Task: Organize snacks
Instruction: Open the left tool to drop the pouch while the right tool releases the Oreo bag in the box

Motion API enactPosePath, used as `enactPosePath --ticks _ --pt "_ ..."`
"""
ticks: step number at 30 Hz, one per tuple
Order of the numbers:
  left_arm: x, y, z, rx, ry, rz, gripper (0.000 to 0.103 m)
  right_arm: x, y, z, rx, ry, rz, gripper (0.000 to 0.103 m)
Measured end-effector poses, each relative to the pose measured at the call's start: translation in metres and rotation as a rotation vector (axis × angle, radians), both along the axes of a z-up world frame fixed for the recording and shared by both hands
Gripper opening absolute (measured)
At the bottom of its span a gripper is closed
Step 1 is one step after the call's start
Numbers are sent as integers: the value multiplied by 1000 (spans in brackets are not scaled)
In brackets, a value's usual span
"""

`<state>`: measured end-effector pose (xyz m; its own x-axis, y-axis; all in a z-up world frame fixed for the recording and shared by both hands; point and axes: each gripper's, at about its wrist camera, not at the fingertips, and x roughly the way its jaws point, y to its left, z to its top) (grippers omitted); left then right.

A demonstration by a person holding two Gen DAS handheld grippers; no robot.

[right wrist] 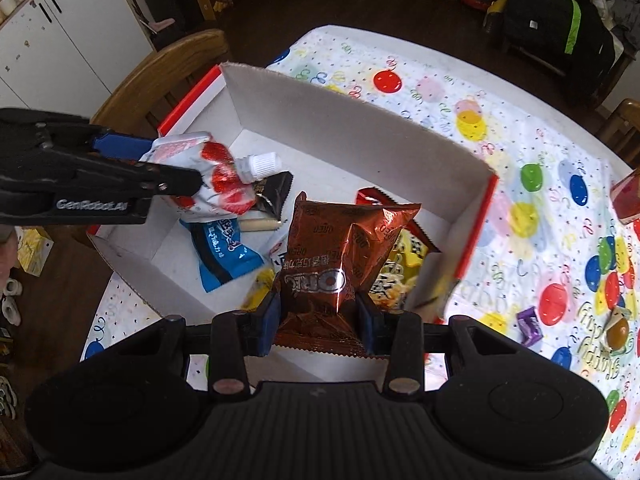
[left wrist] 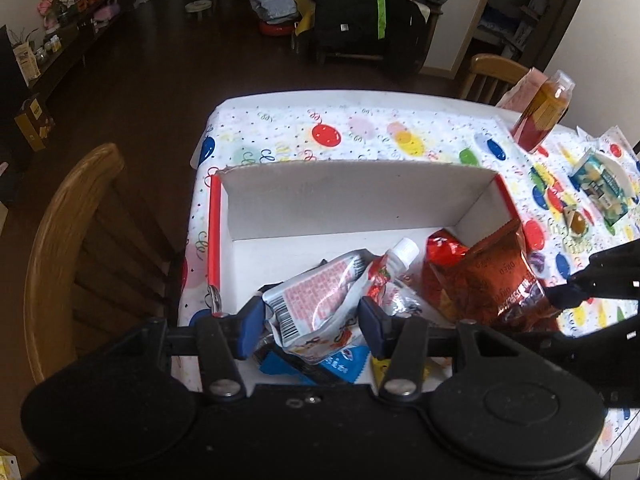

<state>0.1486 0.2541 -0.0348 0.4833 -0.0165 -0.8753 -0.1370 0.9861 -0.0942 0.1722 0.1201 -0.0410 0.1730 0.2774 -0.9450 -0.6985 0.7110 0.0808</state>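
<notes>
Left gripper [left wrist: 311,322] was clamped on a strawberry spout pouch [left wrist: 320,300], held over the left side of the white cardboard box [left wrist: 340,196] on the table [left wrist: 360,128]. Right gripper [right wrist: 318,322] was pinched tight on the brown Oreo bag [right wrist: 340,256], over the box's right side.

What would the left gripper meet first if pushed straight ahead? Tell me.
Holding the strawberry pouch, the left gripper points over the box floor; probably the box's white far wall comes first, though depth is unclear.
</notes>
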Motion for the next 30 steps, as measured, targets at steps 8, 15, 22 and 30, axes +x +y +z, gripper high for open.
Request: enactPosePath --ticks 8,15,22,30 --pt "10 1 -20 -2 34 -21 49 -7 16 -14 -26 10 14 39" --pt "15 2 -31 12 45 -18 49 -8 21 -25 -37 9 -2 41" --pt "15 2 -37 23 57 -2 51 -10 20 -31 -33 13 -21 41" --pt "9 0 -29 13 33 7 56 -11 10 -25 -2 13 -58 54"
